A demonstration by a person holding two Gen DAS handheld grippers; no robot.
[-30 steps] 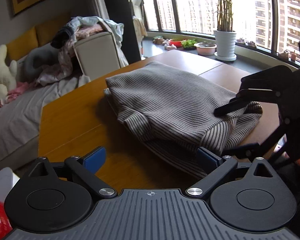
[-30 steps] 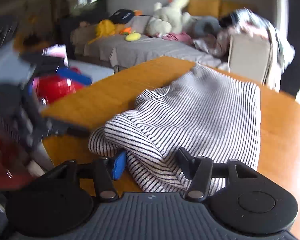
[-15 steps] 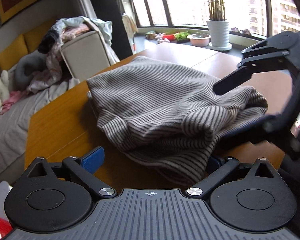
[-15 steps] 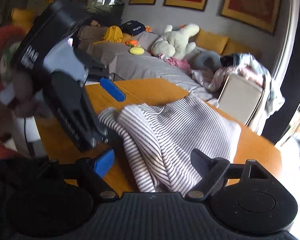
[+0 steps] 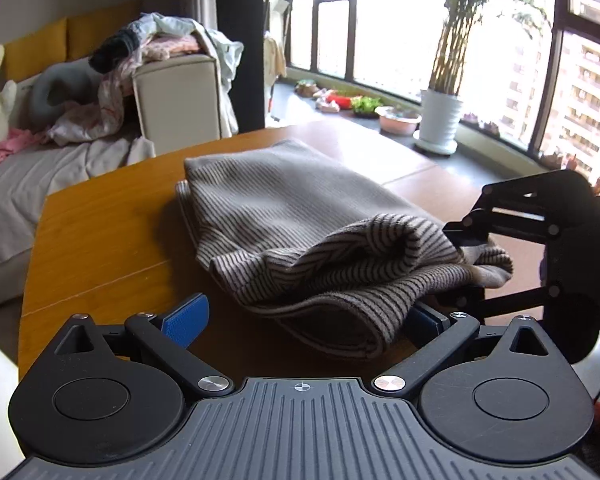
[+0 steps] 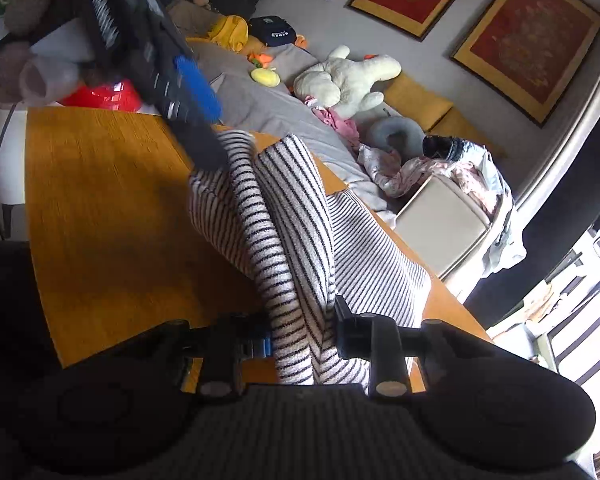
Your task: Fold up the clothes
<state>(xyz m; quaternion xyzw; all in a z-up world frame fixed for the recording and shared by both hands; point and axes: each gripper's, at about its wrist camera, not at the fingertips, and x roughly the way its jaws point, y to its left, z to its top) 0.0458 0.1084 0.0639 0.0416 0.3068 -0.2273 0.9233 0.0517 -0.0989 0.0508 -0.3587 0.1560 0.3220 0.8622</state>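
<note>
A grey striped garment (image 5: 284, 216) lies folded on the wooden table (image 5: 100, 240), its near edge bunched up and raised. My left gripper (image 5: 304, 320) is open at the near hem, and the cloth's corner lies against its right pad (image 5: 424, 322). My right gripper (image 6: 300, 336) is shut on a thick fold of the striped garment (image 6: 296, 216), with the view rolled sideways. In the left wrist view the right gripper (image 5: 460, 268) comes in from the right and pinches the bunched end. The left gripper's blue pad (image 6: 198, 84) shows at the upper left of the right wrist view.
A sofa (image 5: 28, 176) with a white stuffed toy (image 6: 344, 80) runs behind the table. A beige box seat (image 5: 180, 96) piled with laundry stands at the table's far corner. A potted plant (image 5: 440, 120) sits on the window ledge. A red object (image 6: 104, 96) lies beyond the table edge.
My right gripper was open around the garment's end and has shut on a fold, rolling sideways and raising the cloth. The left gripper stays open at the near hem.
</note>
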